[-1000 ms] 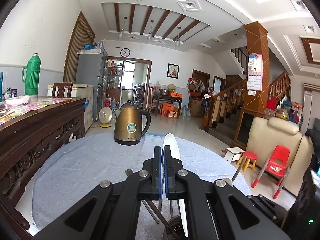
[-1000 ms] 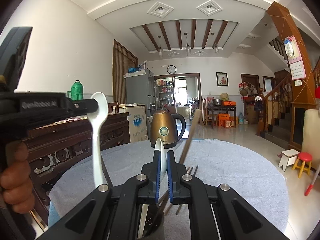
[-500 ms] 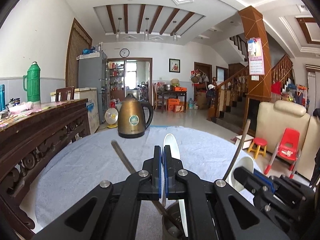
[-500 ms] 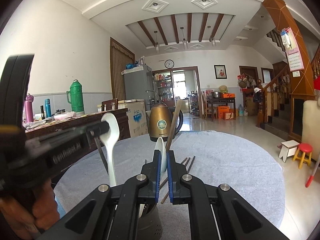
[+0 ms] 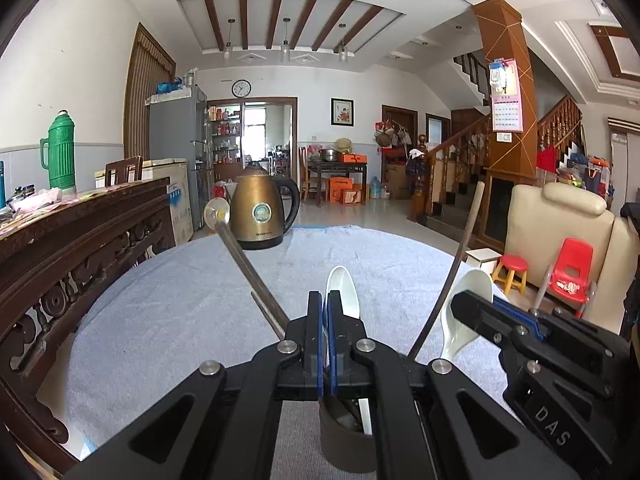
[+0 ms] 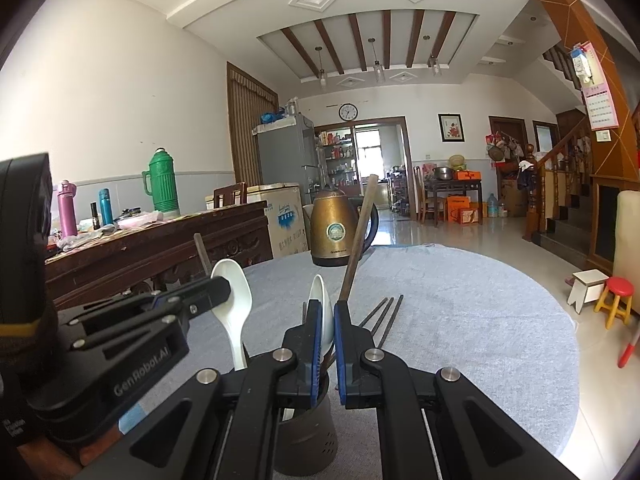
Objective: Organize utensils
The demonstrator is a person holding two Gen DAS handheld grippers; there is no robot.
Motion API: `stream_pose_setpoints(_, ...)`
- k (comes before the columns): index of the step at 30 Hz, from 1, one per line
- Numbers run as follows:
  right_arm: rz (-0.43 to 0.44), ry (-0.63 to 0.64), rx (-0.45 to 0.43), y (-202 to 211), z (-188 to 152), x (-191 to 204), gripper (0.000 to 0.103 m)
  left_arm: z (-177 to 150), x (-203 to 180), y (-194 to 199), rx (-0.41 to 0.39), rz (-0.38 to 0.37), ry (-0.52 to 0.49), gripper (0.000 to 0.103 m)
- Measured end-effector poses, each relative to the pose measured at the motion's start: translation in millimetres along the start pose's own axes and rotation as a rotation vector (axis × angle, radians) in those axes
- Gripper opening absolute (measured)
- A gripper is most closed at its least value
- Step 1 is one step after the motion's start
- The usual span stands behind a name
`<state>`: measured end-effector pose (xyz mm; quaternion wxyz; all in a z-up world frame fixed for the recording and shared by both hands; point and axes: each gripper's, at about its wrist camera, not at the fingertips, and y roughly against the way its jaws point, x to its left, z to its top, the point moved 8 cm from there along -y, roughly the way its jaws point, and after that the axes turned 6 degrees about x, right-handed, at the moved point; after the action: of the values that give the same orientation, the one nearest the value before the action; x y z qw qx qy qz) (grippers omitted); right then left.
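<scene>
Both tools clamp white spoons, the left tool (image 5: 325,320) its spoon (image 5: 342,288) and the right tool (image 6: 324,322) its own spoon (image 6: 322,304), above a dark utensil holder (image 6: 308,432) on the tabletop (image 6: 460,320).

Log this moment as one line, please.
phase: spoons at holder | left tongs: shut on left spoon | right tongs: shut on right spoon | cloth: loose chopsticks

Brass-colored kettle (image 5: 262,212) sat at the far edge of the round table (image 5: 168,300); green thermos (image 6: 162,186) stood on the carved sideboard (image 6: 160,248) left of it.
</scene>
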<state>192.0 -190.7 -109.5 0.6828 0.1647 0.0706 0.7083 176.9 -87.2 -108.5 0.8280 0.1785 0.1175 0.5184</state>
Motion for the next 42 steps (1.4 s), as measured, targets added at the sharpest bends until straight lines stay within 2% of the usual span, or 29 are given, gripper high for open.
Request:
stream_pose_setpoints(9, 0.039, -0.010, 0.050, -3, -3, 5, 0.008, -15, 3, 2, 0.063, -0.015, -0.002, 0.002)
stream_pose_setpoints(11, 0.053, -0.020, 0.067, -3, -5, 5, 0.017, -15, 5, 4, 0.071, -0.011, 0.006, 0.002)
stream_pose_setpoints(13, 0.058, -0.037, 0.074, -2, -4, 1, 0.042, -15, 9, 4, 0.082, -0.014, 0.021, 0.002)
stream_pose_setpoints(14, 0.056, -0.047, 0.066, 0, -3, -1, 0.049, -14, 12, 5, 0.084, -0.012, 0.027, 0.002)
stream_pose_setpoints(15, 0.053, -0.055, 0.052, 2, -2, -3, 0.051, -13, 14, 5, 0.084, -0.008, 0.034, 0.002)
stream_pose_setpoints(19, 0.010, -0.080, 0.007, 9, 7, -17, 0.051, -11, 25, 9, 0.078, 0.009, 0.058, 0.003)
stream_pose_setpoints(23, -0.020, -0.145, 0.006, 9, 11, -38, 0.051, -8, 37, 12, 0.068, 0.032, 0.091, 0.004)
stream_pose_setpoints(25, -0.032, -0.191, 0.017, 6, 11, -50, 0.051, -9, 44, 10, 0.073, 0.044, 0.111, 0.007)
stream_pose_setpoints(27, -0.042, -0.223, 0.030, 4, 7, -60, 0.050, -11, 51, 8, 0.083, 0.055, 0.131, 0.018)
stream_pose_setpoints(29, -0.048, -0.252, 0.046, 1, 5, -68, 0.050, -14, 59, 5, 0.092, 0.066, 0.150, 0.023)
stream_pose_setpoints(34, -0.048, -0.322, 0.093, -6, -7, -84, 0.048, -23, 73, -5, 0.137, 0.071, 0.195, 0.028)
stream_pose_setpoints(38, -0.048, -0.347, 0.123, -10, -14, -90, 0.048, -32, 82, -12, 0.171, 0.075, 0.232, 0.035)
stream_pose_setpoints(42, -0.048, -0.375, 0.150, -14, -22, -95, 0.048, -39, 91, -21, 0.206, 0.073, 0.263, 0.037)
